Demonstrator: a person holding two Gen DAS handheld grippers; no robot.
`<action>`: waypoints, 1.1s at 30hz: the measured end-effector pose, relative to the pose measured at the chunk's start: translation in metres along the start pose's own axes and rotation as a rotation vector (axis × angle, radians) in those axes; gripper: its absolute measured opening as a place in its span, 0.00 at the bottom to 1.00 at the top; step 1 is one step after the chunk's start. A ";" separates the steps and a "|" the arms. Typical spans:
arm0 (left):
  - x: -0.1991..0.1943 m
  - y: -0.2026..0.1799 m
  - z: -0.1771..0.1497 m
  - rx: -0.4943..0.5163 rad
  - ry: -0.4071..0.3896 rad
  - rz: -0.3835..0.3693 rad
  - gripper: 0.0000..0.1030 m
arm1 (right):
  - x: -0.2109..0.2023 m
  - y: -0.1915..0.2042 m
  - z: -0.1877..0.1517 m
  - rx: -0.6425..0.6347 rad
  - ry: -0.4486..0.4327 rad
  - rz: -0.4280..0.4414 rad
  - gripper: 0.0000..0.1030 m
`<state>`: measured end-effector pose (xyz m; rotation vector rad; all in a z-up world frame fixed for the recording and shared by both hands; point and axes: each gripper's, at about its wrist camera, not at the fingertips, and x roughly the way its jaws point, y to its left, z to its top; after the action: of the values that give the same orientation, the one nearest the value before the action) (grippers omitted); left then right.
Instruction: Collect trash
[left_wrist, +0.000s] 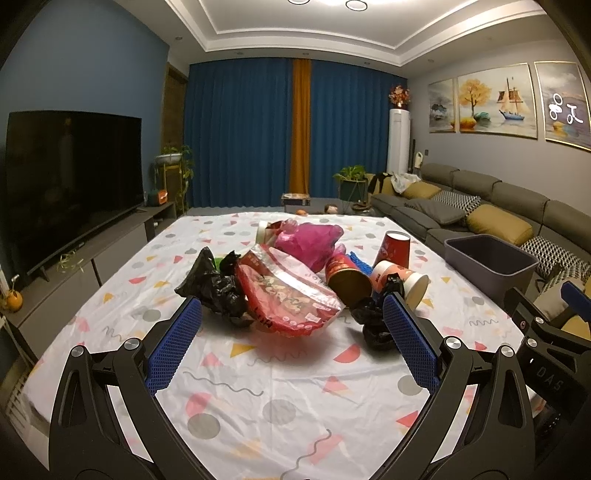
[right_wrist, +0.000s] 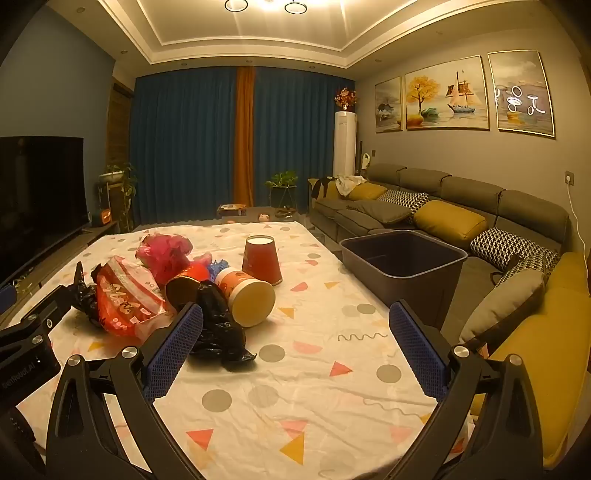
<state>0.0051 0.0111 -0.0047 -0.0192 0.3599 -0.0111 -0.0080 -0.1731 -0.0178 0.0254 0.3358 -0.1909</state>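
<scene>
Both of my grippers hang over the table with fingers spread wide and nothing in them: the left gripper (left_wrist: 291, 328) faces the red snack bag (left_wrist: 288, 295), the right gripper (right_wrist: 295, 339) sits by a crumpled black bag (right_wrist: 218, 332). Trash lies heaped mid-table; the grey bin (right_wrist: 402, 266) stands empty off the table's right edge. I judge no piece is collected yet. Next I should lower 1 gripper around a bag and close.
</scene>
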 end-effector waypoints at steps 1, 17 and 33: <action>0.000 0.000 0.000 0.001 0.001 0.002 0.94 | 0.001 0.000 0.000 0.000 0.001 -0.001 0.95; 0.002 -0.001 -0.001 -0.002 0.007 0.003 0.94 | 0.003 -0.001 -0.001 0.000 0.004 -0.002 0.95; 0.002 -0.001 -0.001 -0.002 0.010 0.001 0.94 | 0.005 0.001 -0.001 -0.001 0.007 -0.001 0.95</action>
<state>0.0070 0.0099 -0.0065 -0.0210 0.3696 -0.0096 -0.0031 -0.1732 -0.0202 0.0249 0.3433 -0.1912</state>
